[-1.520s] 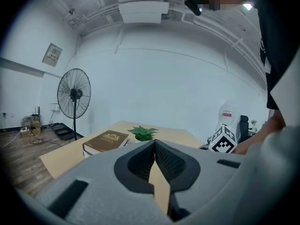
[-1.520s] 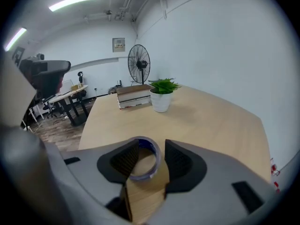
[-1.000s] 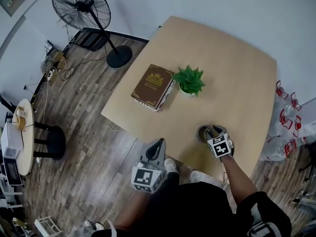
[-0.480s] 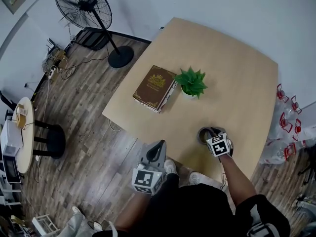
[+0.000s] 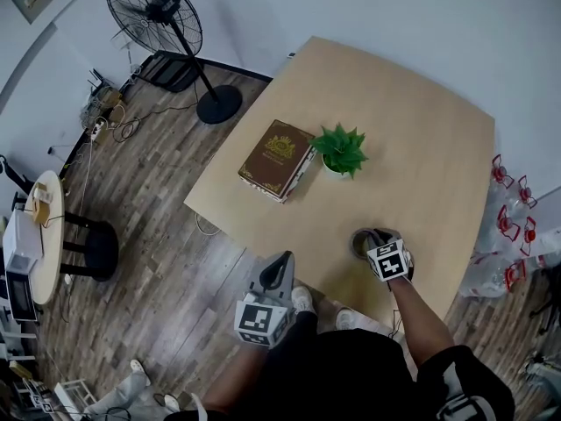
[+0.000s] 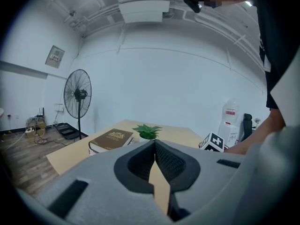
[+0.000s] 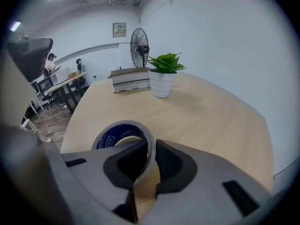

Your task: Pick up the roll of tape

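The right claw (image 7: 149, 148) pinches the brown roll of tape (image 7: 123, 128) on a pale wooden table (image 5: 421, 147).
Its jaws just closed on the roll's wall at the table's near edge; the left claw (image 6: 153, 148), pressed together, hangs over plank floor (image 5: 158, 226). Only the right gripper view shows far desks (image 7: 61, 86).

One tape roll (image 7: 108, 137), one book (image 5: 276, 152), one potted plant (image 5: 342, 147), one fan (image 5: 156, 11), two tools (image 5: 282, 258) (image 5: 373, 235).

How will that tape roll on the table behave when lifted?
The tape roll looks like a stiff hollow ring, so probably light and firm. Lying flat on the table, it shouldn't roll; tipped on edge, it likely would. Its smooth outer wall may be slippery.
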`<state>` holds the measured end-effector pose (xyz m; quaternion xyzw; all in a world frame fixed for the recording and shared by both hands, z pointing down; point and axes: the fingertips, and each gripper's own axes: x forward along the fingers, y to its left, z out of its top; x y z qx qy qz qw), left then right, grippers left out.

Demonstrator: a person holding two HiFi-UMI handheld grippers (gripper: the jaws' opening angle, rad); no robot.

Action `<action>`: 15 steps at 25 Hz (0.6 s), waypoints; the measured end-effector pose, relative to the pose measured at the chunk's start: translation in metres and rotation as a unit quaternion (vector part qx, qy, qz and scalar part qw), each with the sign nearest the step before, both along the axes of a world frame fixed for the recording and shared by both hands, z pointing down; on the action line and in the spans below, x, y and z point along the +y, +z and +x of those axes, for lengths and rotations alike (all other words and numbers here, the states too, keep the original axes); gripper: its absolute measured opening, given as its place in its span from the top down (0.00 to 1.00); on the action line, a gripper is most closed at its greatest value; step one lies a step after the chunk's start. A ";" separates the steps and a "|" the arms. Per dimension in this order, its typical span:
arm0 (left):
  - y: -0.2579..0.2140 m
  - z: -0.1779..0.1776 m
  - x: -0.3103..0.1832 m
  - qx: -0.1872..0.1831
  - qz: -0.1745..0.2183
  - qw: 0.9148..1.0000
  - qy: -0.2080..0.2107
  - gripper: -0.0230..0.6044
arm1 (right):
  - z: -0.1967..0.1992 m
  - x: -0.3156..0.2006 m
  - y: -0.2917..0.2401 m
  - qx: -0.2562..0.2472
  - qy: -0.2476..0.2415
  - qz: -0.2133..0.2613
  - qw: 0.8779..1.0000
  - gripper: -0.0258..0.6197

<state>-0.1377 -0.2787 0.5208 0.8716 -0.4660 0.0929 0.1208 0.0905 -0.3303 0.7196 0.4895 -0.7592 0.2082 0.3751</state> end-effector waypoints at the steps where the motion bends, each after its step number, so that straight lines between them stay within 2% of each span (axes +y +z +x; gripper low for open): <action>1: -0.001 0.001 0.000 -0.001 0.001 1.000 0.001 0.96 | 0.000 0.000 -0.003 -0.002 0.001 0.004 1.000 0.88; 9: -0.007 0.011 0.000 -0.001 0.008 1.000 0.006 0.96 | -0.005 -0.003 -0.054 -0.021 -0.005 0.062 0.998 0.88; 15: -0.013 0.017 0.000 -0.001 0.014 1.000 0.013 0.96 | -0.005 -0.003 -0.108 -0.036 -0.009 0.121 0.992 0.88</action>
